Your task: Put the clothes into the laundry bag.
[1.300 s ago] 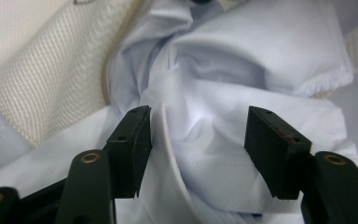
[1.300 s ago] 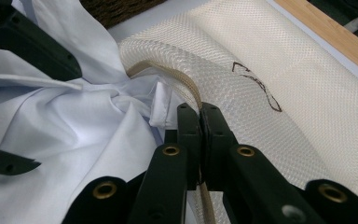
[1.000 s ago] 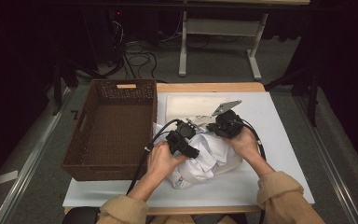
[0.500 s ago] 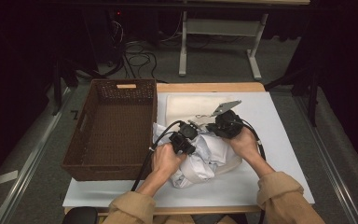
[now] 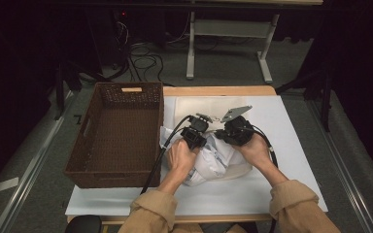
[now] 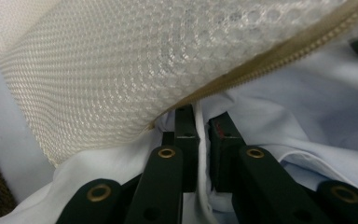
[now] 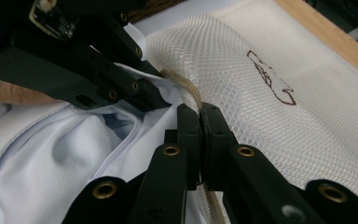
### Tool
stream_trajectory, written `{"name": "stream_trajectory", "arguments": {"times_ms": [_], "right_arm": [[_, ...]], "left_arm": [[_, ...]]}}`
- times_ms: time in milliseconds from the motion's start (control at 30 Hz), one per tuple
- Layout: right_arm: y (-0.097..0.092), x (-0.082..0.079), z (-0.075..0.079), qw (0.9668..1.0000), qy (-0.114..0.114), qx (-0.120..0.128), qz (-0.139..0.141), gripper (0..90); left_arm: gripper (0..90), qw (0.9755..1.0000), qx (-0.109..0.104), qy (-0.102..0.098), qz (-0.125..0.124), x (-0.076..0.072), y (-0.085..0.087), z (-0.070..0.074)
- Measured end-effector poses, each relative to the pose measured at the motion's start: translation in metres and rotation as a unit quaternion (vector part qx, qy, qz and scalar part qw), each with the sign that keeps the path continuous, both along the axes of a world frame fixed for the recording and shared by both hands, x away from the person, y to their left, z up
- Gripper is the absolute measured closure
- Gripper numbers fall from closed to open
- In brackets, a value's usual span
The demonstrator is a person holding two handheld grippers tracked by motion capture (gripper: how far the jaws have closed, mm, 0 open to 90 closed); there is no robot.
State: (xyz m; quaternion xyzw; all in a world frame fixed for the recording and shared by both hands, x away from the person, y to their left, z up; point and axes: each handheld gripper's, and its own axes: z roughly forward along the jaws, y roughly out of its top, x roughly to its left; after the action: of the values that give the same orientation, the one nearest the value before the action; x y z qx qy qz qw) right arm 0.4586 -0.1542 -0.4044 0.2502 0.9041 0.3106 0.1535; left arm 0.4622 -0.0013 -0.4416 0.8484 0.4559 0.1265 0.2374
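The work in hand is loading a white garment [image 5: 209, 162] into a cream mesh laundry bag [image 5: 201, 107] that lies flat on the white table cover [image 5: 291, 145], just beside a brown woven basket [image 5: 121, 131] standing at the left. Compared with the high view one second earlier, the left gripper [image 5: 194, 138] has moved up and to the right, from the near left part of the garment toward the bag mouth, and now sits close to the right gripper [image 5: 233, 131]; the right gripper has held its position over the same interval. In the left gripper view, the left gripper [image 6: 198, 140] has its jaws closed on a fold of the garment [image 6: 307, 121], with a narrow white edge of cloth running between them, directly under the bag's zipper edge [image 6: 279, 60]. In the right gripper view, the right gripper [image 7: 199, 116] has its jaws pressed together on the beige zipper edge [image 7: 189, 91] of the mesh bag [image 7: 270, 116], holding the opening lifted, while the garment [image 7: 65, 158] bulges at the left below the left gripper's linkage. Judgement: the shift marks the start of insertion, with the leading fold now at the mouth. Most of the garment remains outside, bunched on the table between the person's hands, so the task is at an early stage. The next move probably calls for pushing the fold deeper while the right gripper keeps the mouth raised; the zipper edge could slip from the clamp
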Motion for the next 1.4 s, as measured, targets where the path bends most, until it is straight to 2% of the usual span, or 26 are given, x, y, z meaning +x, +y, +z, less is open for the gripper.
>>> {"name": "stream_trajectory", "arguments": {"times_ms": [100, 200, 233, 300, 367, 500, 600, 667, 733, 867, 933, 1033, 1100, 1200, 1300, 1367, 1400], "right_arm": [[0.0, 0.002, -0.004, 1.0, 0.004, -0.006, -0.003, 88.6], [-0.001, 0.002, -0.004, 1.0, 0.006, -0.001, -0.006, 88.6], [-0.001, 0.002, -0.004, 1.0, 0.005, -0.003, -0.005, 88.6], [-0.002, 0.002, -0.003, 1.0, 0.003, 0.0, -0.008, 88.5], [-0.002, 0.003, -0.003, 1.0, 0.001, 0.003, -0.008, 88.5], [0.0, 0.003, -0.002, 0.9999, -0.001, 0.0, -0.011, 88.6], [0.0, 0.003, -0.001, 0.9999, 0.0, 0.001, -0.011, 88.5], [0.0, 0.002, -0.001, 1.0, 0.0, 0.001, -0.01, 88.5], [0.0, 0.002, -0.001, 0.9999, -0.002, -0.001, -0.01, 88.5], [0.0, 0.002, -0.002, 0.9999, -0.001, -0.001, -0.012, 88.5], [0.0, 0.002, -0.002, 0.9999, 0.001, -0.001, -0.014, 88.5], [0.001, 0.003, -0.002, 0.9999, -0.001, -0.002, -0.013, 88.5], [0.001, 0.002, -0.002, 0.9999, -0.002, -0.005, -0.012, 88.5], [0.001, 0.002, -0.003, 0.9999, 0.0, -0.004, -0.012, 88.5], [-0.001, 0.003, -0.003, 0.9999, 0.001, -0.006, -0.01, 88.5], [-0.001, 0.003, -0.004, 0.9999, 0.0, -0.004, -0.009, 88.5], [-0.001, 0.003, -0.004, 0.9999, 0.0, -0.006, -0.008, 88.5]], "left_arm": [[76.7, 0.9998, -0.007, -0.001, -0.02, -0.002, 0.004, 0.007], [60.2, 0.9983, -0.044, 0.022, -0.03, -0.005, 0.015, 0.016], [55.9, 0.9979, -0.049, 0.028, -0.032, -0.007, 0.018, 0.019], [49.9, 0.9983, -0.042, 0.031, -0.028, -0.013, 0.021, 0.025], [45.1, 0.9984, -0.042, 0.019, -0.033, -0.021, 0.025, 0.033], [42.8, 0.9978, -0.046, 0.015, -0.044, -0.037, 0.036, 0.044], [42.8, 0.9969, -0.05, 0.029, -0.054, -0.046, 0.042, 0.043], [40.9, 0.9956, -0.062, 0.039, -0.059, -0.051, 0.044, 0.039], [38.1, 0.9945, -0.069, 0.038, -0.069, -0.056, 0.044, 0.036], [34.0, 0.9928, -0.06, 0.038, -0.096, -0.066, 0.037, 0.033], [33.4, 0.993, -0.049, 0.036, -0.102, -0.068, 0.033, 0.032], [38.9, 0.9937, -0.035, 0.034, -0.102, -0.065, 0.026, 0.026], [46.8, 0.9938, -0.023, 0.027, -0.105, -0.063, 0.018, 0.017], [60.4, 0.9927, -0.009, 0.01, -0.12, -0.061, 0.009, 0.004], [77.0, 0.9925, -0.016, 0.011, -0.121, -0.053, 0.008, -0.004], [80.2, 0.993, -0.024, 0.017, -0.115, -0.048, 0.008, -0.005], [81.1, 0.9931, -0.028, 0.014, -0.113, -0.046, 0.008, -0.004]]}}
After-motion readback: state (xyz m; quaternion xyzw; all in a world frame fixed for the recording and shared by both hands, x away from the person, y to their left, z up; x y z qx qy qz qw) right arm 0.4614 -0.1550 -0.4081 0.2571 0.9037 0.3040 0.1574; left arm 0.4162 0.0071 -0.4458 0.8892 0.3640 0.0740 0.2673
